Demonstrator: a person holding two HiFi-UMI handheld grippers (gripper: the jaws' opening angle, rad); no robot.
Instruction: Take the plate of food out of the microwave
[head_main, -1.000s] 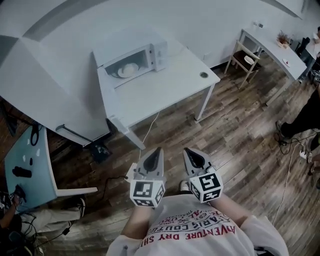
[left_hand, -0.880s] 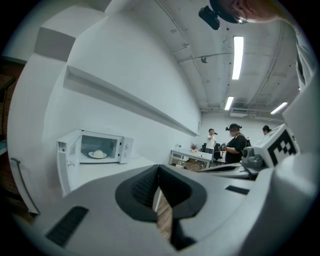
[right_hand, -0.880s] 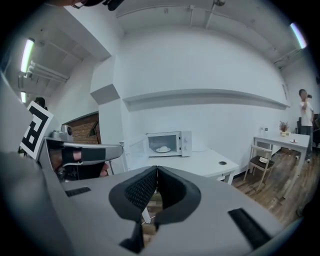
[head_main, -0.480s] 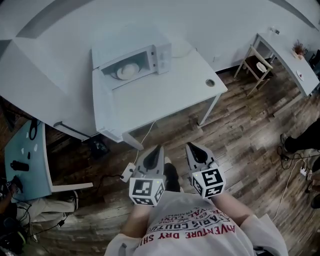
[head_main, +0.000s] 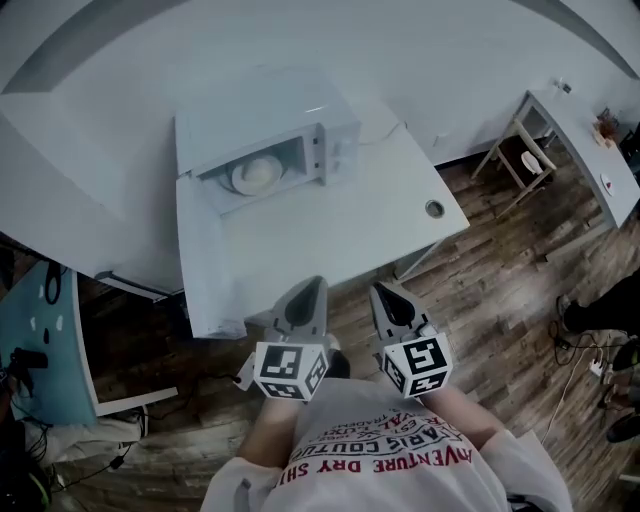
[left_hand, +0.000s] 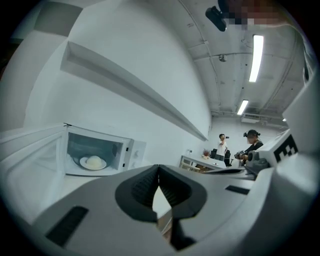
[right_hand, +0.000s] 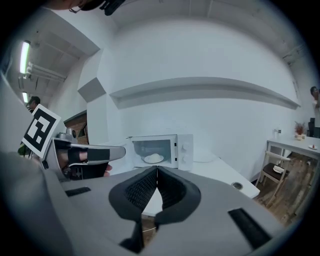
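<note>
My left gripper (head_main: 305, 303) and right gripper (head_main: 393, 306) sit closed and empty near my chest, with nothing in reach yet. The plate of food (head_main: 255, 176) waits inside the open microwave (head_main: 300, 112), far left on the table (head_main: 330, 232).

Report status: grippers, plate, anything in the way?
Left gripper and right gripper shut, empty, short of the table. Plate of food inside open microwave. Nothing blocking the opening.
</note>
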